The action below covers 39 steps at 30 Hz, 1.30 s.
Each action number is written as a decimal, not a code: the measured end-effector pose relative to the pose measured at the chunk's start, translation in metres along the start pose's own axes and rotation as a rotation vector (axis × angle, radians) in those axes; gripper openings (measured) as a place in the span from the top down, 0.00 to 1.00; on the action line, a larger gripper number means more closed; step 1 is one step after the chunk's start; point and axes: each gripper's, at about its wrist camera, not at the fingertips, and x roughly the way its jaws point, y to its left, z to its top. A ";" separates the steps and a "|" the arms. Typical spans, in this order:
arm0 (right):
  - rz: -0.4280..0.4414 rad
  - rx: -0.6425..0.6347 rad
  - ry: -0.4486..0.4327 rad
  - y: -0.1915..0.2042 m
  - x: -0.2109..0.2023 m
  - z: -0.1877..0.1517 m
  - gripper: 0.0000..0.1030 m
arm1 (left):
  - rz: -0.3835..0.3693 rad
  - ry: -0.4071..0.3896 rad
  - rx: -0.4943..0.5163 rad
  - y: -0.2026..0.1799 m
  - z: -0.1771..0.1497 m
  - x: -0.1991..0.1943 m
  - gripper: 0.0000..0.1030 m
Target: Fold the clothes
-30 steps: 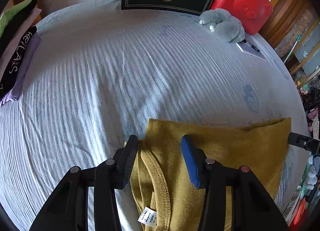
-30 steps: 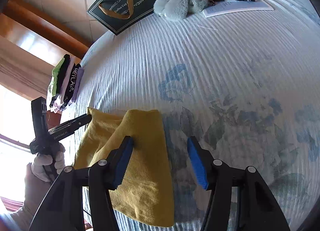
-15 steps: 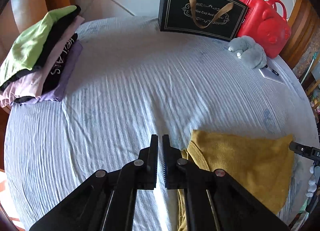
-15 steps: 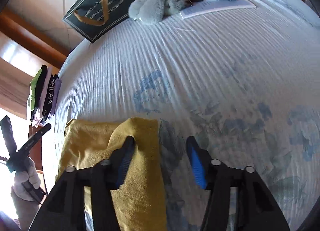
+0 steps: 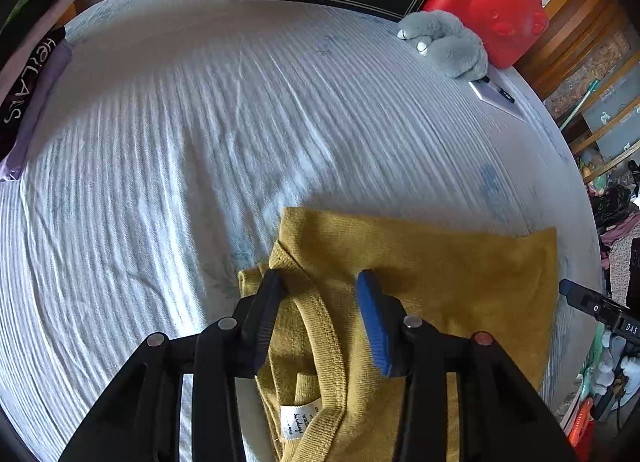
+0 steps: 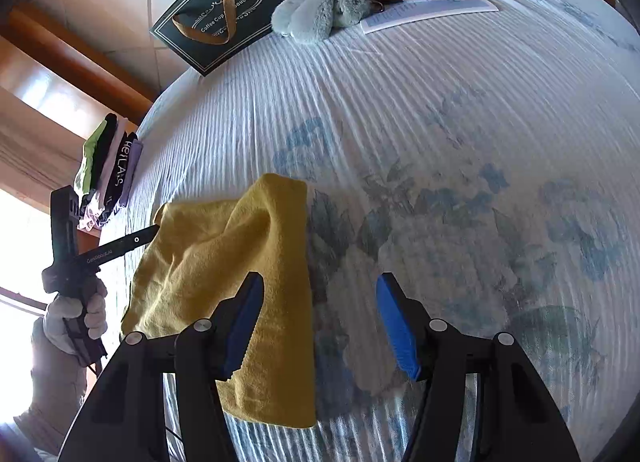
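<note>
White ribbed bedspread [image 5: 168,165], blue floral print [image 6: 460,221] seen only from right wrist. Mustard T-shirt [image 5: 440,274] folded near bed's front edge; collar and neck label [image 5: 298,420] seen only from left wrist. Left gripper [image 5: 320,294] opening narrowly, collar rib between jaws, pads clear. Right gripper [image 6: 320,302] half-wide, one finger over shirt's edge, holding nothing. Gloved left hand [image 6: 76,318] seen only from right wrist.

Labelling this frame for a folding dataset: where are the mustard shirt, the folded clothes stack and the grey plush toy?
mustard shirt [image 5: 440,262], left wrist view, flat back panel.
folded clothes stack [image 6: 116,165], right wrist view, black lettered layer.
grey plush toy [image 5: 452,45], left wrist view, furry body.
</note>
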 end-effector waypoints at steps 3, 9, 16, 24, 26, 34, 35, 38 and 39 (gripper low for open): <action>0.002 0.014 -0.001 0.000 0.004 0.001 0.43 | 0.049 -0.075 0.033 -0.012 0.000 -0.016 0.97; 0.028 0.001 -0.066 0.010 -0.006 0.019 0.43 | 0.145 -0.222 0.000 -0.008 -0.007 -0.070 0.97; 0.018 -0.073 -0.046 0.038 0.020 0.042 0.43 | 0.223 -0.163 -0.008 0.012 -0.011 -0.048 0.96; -0.267 -0.182 0.023 0.051 0.054 0.046 0.46 | 0.216 -0.076 -0.014 0.020 -0.019 -0.030 0.84; -0.237 -0.135 -0.008 0.044 0.036 0.041 0.46 | 0.179 -0.093 -0.022 0.023 -0.028 -0.053 0.62; 0.061 0.000 0.085 0.023 -0.003 -0.024 0.45 | 0.094 -0.047 -0.024 0.020 -0.082 -0.078 0.41; 0.067 0.004 0.090 0.024 -0.002 -0.032 0.45 | 0.095 -0.030 -0.025 0.019 -0.088 -0.072 0.41; 0.070 0.016 0.109 0.025 0.005 -0.048 0.45 | 0.072 0.002 -0.032 0.012 -0.101 -0.059 0.43; 0.073 0.017 0.114 0.027 0.008 -0.052 0.45 | 0.063 0.012 -0.034 0.010 -0.105 -0.055 0.60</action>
